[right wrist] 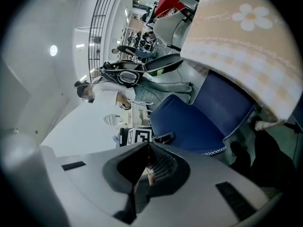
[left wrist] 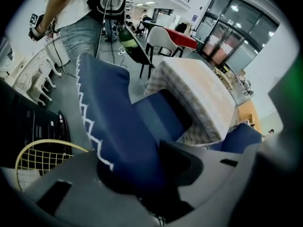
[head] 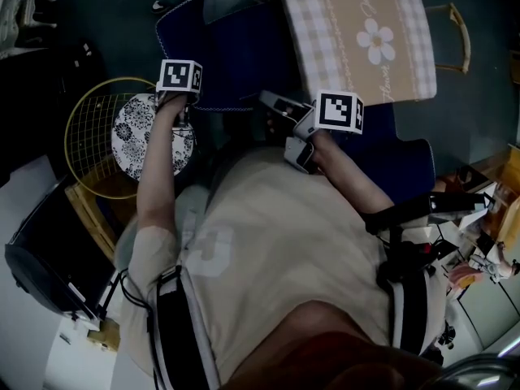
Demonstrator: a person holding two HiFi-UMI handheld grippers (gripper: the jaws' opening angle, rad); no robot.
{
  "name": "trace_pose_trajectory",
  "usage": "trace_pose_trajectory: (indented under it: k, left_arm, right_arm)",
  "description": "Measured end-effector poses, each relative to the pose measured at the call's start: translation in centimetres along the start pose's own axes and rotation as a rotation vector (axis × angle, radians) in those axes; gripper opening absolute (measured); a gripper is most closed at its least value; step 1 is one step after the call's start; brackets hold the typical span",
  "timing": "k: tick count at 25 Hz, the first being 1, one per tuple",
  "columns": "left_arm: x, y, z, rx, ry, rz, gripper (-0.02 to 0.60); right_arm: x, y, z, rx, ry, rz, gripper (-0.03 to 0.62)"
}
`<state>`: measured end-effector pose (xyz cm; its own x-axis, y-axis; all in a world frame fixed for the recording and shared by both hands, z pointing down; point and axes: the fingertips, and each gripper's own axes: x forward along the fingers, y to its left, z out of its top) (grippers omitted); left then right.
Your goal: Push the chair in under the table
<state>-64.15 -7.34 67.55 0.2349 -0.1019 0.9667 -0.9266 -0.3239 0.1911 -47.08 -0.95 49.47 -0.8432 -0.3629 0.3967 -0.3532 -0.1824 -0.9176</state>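
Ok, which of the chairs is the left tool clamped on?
The blue chair with white zigzag stitching, at the table: its backrest is gripped by the left tool. Not the wire chair beside it, nor the other blue chair.

The blue chair (head: 236, 59), edged with white zigzag stitching, stands upright at eleven o'clock. Its seat is partly under the table (head: 357, 31) at one o'clock, which is covered in beige check with a daisy print.

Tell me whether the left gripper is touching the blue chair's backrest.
Touching. The left gripper view shows the blue chair's backrest running down between the jaws of the left gripper, with both jaws pressed against its fabric and no gap on either side.
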Motion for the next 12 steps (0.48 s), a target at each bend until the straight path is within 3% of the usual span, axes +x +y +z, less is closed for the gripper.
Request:
trace_pose_trajectory:
  k: [3, 7, 12]
  left_arm:
    - [0.5, 0.0, 0.4, 0.008, 0.007, 0.006, 0.126]
    - [0.1, 0.2, -0.3, -0.005, -0.005, 0.004, 0.132]
    - [-0.6, 0.6, -1.2, -0.044, -0.001, 0.014, 0.149]
  right_arm:
    - [0.2, 0.1, 0.0, 0.021, -0.012, 0.036, 0.011]
    - [-0.5, 0.2, -1.2, 0.004, -0.045, 0.006, 0.011]
    - [-0.9, 1.6, -3.1, -0.014, -0.092, 0.032, 0.011]
